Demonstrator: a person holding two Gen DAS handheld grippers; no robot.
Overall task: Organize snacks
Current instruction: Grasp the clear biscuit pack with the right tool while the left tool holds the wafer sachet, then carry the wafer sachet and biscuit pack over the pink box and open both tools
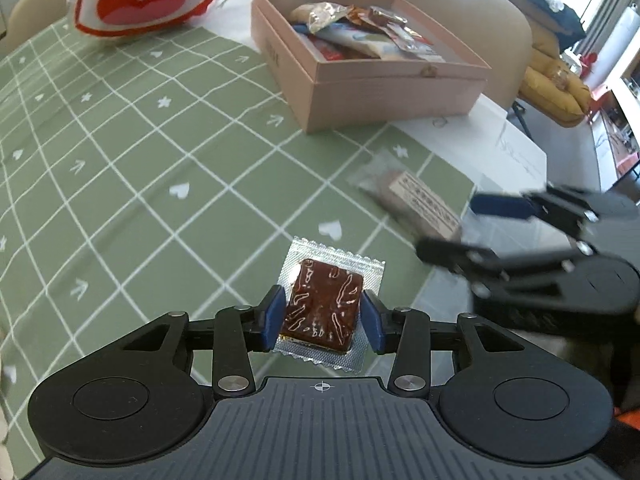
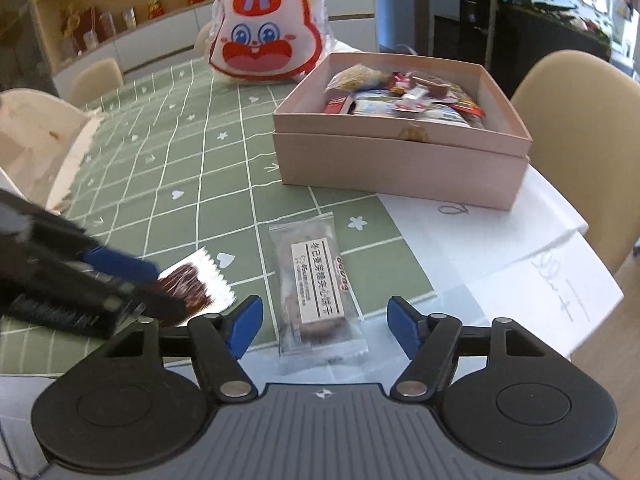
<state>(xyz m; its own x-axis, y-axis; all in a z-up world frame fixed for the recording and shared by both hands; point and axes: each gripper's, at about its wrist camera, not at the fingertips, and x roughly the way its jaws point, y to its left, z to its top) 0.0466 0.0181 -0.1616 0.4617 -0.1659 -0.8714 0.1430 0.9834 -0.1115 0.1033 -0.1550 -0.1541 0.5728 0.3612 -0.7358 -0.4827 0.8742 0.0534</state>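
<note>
Two snacks lie outside the pink box [image 2: 400, 168] – its contents are a blurred jumble. Left gripper [image 1: 323, 318] clenches a brown square snack in silver foil [image 1: 324, 312] on the green tablecloth [image 1: 140, 160]. Right gripper [image 2: 325, 322], released, straddles a clear-wrapped bar [image 2: 318, 284] – long axis running toward the box.

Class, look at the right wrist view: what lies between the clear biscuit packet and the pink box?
Nothing: between the biscuit packet and the pink box the right wrist view shows only bare green tablecloth.
</note>
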